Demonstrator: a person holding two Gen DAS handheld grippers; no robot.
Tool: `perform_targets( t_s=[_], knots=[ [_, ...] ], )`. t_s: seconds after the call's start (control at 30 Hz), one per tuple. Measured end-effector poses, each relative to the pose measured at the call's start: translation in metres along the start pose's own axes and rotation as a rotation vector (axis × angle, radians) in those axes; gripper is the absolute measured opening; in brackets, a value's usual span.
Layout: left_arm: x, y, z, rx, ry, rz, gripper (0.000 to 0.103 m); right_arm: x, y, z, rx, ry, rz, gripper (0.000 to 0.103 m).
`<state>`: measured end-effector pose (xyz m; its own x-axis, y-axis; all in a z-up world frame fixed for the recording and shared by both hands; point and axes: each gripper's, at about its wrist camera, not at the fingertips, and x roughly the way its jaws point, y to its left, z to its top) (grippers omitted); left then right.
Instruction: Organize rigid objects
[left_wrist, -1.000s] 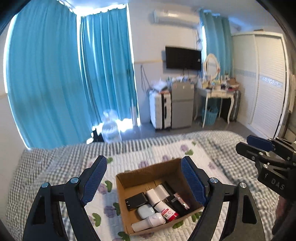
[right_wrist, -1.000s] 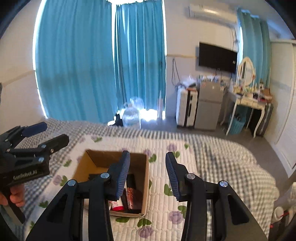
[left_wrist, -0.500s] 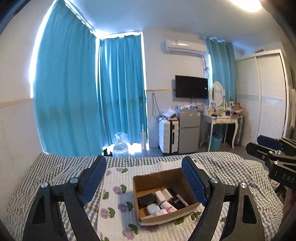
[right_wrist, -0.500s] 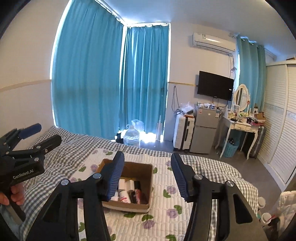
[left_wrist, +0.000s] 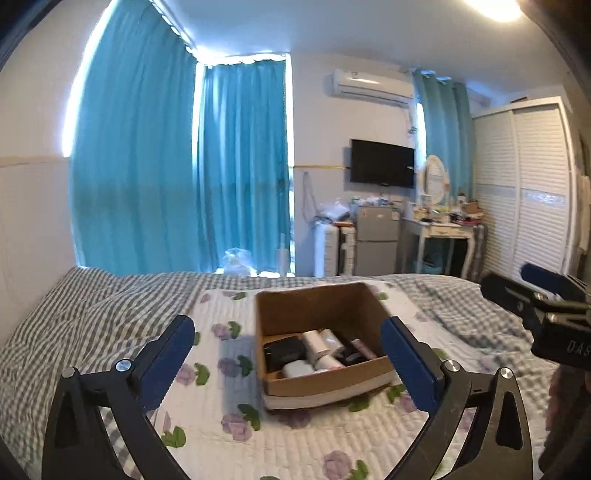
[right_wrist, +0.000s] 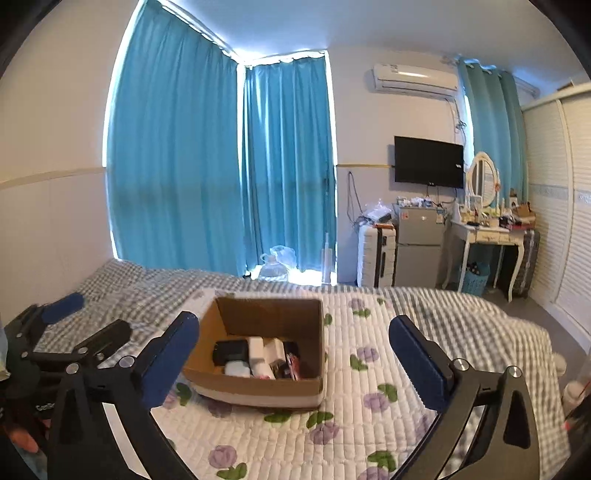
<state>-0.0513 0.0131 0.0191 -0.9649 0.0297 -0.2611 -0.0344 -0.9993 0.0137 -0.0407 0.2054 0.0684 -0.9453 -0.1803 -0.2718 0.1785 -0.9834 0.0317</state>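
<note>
1. A cardboard box (left_wrist: 325, 343) is seen on a flowered quilt (left_wrist: 295, 435) laid over a checked bed (left_wrist: 92, 314).
2. Small items are held in the box: a black block (left_wrist: 282, 350) at 9 o'clock, white cylinders (left_wrist: 321, 343) in the middle, a dark tube (left_wrist: 360, 349) at 3 o'clock.
3. The left gripper (left_wrist: 286, 363) is being opened wide; nothing is gripped, and the box is framed beyond its fingers.
4. The right gripper (right_wrist: 291, 363) is likewise being opened, empty, with the box (right_wrist: 258, 350) at its 11 o'clock.
</note>
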Motion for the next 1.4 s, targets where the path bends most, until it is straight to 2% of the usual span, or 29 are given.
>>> perform_targets(
  t_s=[0.07,0.13,0.23,0.37,0.67,1.4],
  knots=[
    [0.010,0.003,-0.015,0.002,0.005,0.048,0.103,0.011,0.000,-0.014,-0.014,0.011,-0.018,0.103],
    [0.016,0.006,-0.022,0.002,0.024,0.046,0.103,0.022,0.003,-0.031,-0.040,0.025,-0.047,0.103],
    [0.017,0.006,-0.030,-0.002,0.014,0.043,0.103,0.037,-0.002,-0.051,-0.040,0.050,-0.026,0.103],
    [0.017,0.000,-0.037,0.018,0.018,0.028,0.103,0.053,-0.009,-0.071,-0.020,0.099,-0.040,0.103],
    [0.027,-0.004,-0.052,0.034,0.066,0.030,0.103,0.056,-0.018,-0.072,-0.014,0.082,-0.061,0.103],
    [0.029,0.003,-0.051,0.005,0.092,0.021,0.103,0.059,-0.018,-0.075,-0.006,0.106,-0.074,0.103]
  ],
)
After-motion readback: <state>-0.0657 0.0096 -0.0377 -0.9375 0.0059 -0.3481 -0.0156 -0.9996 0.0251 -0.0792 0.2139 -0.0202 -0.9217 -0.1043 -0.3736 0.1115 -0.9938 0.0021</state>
